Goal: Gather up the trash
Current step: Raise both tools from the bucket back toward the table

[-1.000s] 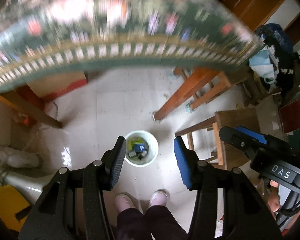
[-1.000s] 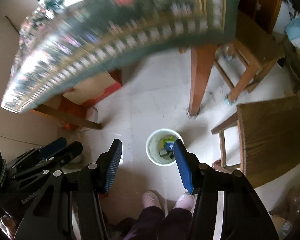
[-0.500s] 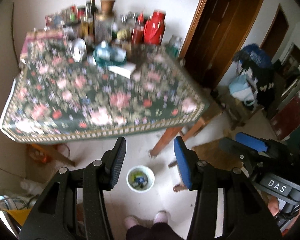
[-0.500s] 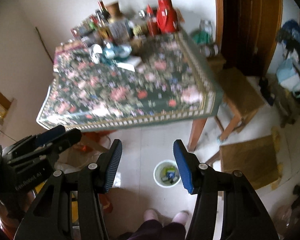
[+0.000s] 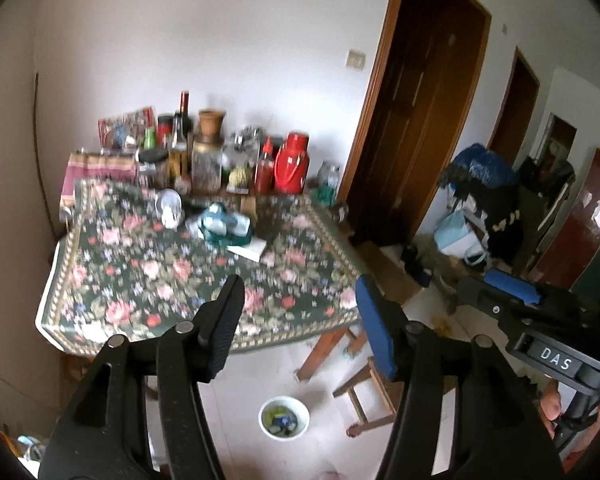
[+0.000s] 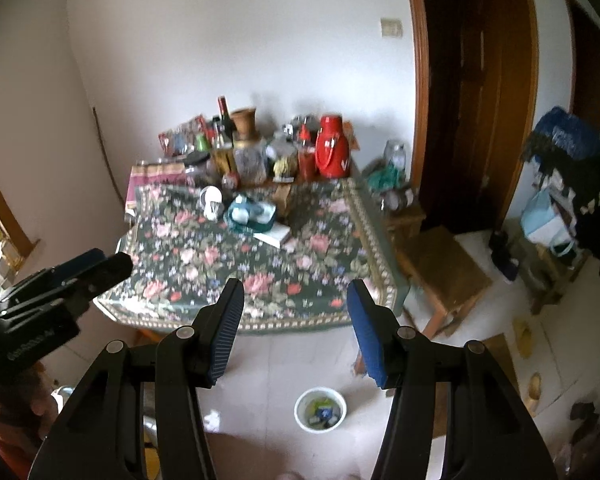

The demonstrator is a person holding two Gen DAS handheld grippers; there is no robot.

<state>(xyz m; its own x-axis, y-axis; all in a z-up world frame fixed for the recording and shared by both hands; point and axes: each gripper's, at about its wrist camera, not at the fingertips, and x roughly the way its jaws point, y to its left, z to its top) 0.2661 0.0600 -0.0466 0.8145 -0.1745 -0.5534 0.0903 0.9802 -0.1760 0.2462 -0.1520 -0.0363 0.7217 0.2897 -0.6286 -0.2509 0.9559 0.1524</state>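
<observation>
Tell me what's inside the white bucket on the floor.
The white bucket holds a few scraps: something yellow-green, a small blue item and some grey pieces, too small to identify. Anything beneath them, and the bucket's bottom, is hidden.

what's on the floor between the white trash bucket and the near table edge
Bare pale tile, in both wrist views: nothing lies between the white bucket and the floral tablecloth's near edge.

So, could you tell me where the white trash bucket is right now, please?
The white bucket stands on the tiled floor in front of the floral-clothed table, low in both wrist views, left of the wooden stool.
</observation>
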